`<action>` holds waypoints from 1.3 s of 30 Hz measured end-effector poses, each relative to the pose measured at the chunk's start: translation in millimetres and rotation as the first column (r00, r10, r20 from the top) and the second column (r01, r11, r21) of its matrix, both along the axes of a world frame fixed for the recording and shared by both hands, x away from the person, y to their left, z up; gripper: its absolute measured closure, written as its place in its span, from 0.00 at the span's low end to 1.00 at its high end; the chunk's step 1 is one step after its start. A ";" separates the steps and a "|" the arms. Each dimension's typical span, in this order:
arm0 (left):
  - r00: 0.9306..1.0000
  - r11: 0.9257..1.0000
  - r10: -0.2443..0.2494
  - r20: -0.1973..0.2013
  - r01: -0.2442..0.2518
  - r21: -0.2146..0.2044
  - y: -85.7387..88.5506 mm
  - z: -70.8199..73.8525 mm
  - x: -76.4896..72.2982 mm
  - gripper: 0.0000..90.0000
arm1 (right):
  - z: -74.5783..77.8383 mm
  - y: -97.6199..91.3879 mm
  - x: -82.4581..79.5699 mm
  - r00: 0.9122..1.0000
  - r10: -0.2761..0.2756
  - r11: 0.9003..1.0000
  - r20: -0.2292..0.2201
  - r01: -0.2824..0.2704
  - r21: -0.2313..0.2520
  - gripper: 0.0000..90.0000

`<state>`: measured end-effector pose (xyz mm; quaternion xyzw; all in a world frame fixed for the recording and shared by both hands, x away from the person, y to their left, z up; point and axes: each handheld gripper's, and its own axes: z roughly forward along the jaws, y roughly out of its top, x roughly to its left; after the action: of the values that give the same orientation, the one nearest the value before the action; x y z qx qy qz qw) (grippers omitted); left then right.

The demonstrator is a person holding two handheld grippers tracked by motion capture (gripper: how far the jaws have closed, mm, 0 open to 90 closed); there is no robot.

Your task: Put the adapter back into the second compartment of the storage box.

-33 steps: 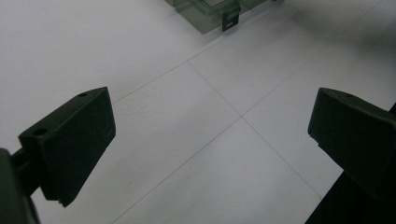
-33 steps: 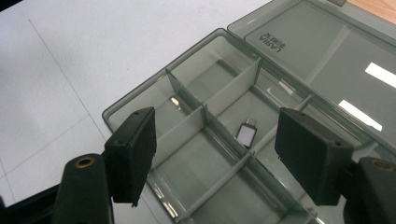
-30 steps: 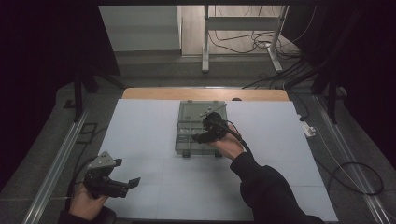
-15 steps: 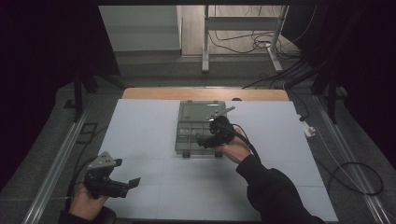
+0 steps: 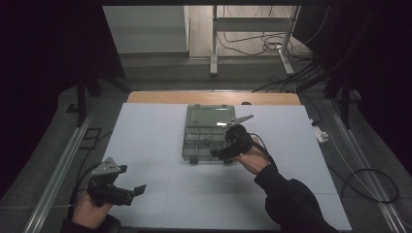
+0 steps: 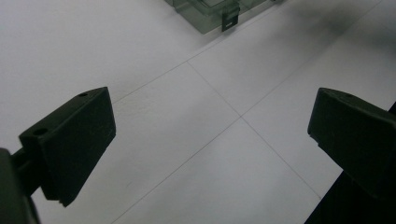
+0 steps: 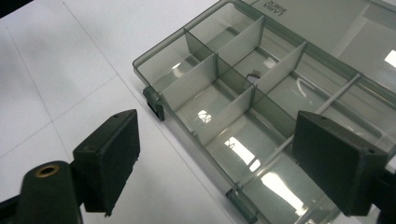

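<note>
The right claw [image 5: 219, 152] has just been spreading, with nothing between its jaws, and has drawn back from the box [image 5: 206, 133], now open just ahead. The left claw [image 5: 137, 190] waits spread over bare counter [image 5: 145, 145].

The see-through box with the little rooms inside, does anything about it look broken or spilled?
Nothing stands out. The clear grey plastic compartment box lies flat and open on the white table, dividers upright, nothing spilled. One tiny dark item lies in a compartment.

The compartment box [image 5: 206, 133] is smoky grey and see-through. The counter [image 5: 145, 141] is white with thin grey lines. Both claws are black.
</note>
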<state>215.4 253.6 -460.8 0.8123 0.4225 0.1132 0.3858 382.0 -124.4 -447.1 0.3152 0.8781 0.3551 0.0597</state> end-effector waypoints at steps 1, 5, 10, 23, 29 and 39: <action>1.000 1.000 -0.002 0.000 0.002 0.002 0.2 0.1 0.1 0.02 | 0.2 -1.3 -1.2 1.000 0.000 1.000 -0.001 0.000 -0.003 0.15; 1.000 1.000 -0.002 0.000 0.002 0.002 0.2 0.1 0.0 0.02 | 0.1 -6.0 -6.2 1.000 -0.004 1.000 0.003 0.004 -0.010 0.12; 1.000 1.000 -0.001 -0.001 0.001 0.002 0.3 0.1 0.1 0.02 | 0.9 -12.4 -12.0 1.000 -0.002 1.000 0.001 0.002 -0.005 0.09; 1.000 1.000 -0.002 -0.002 0.002 -0.001 0.4 0.2 0.1 0.02 | 1.1 -32.3 -27.9 1.000 -0.009 1.000 0.010 0.009 -0.001 0.03; 1.000 1.000 -0.003 -0.003 0.003 -0.001 0.6 0.2 0.2 0.02 | 0.8 -41.6 -33.6 1.000 -0.009 1.000 0.003 0.009 0.006 0.02; 1.000 1.000 -0.008 -0.010 0.008 -0.011 1.4 0.0 1.0 0.02 | -2.7 -52.8 -44.0 1.000 -0.017 1.000 -0.012 0.017 0.002 0.01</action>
<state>216.4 254.9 -460.8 0.8125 0.4219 0.1052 0.3882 338.0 -177.2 -449.8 0.3247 0.8754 0.3535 0.0571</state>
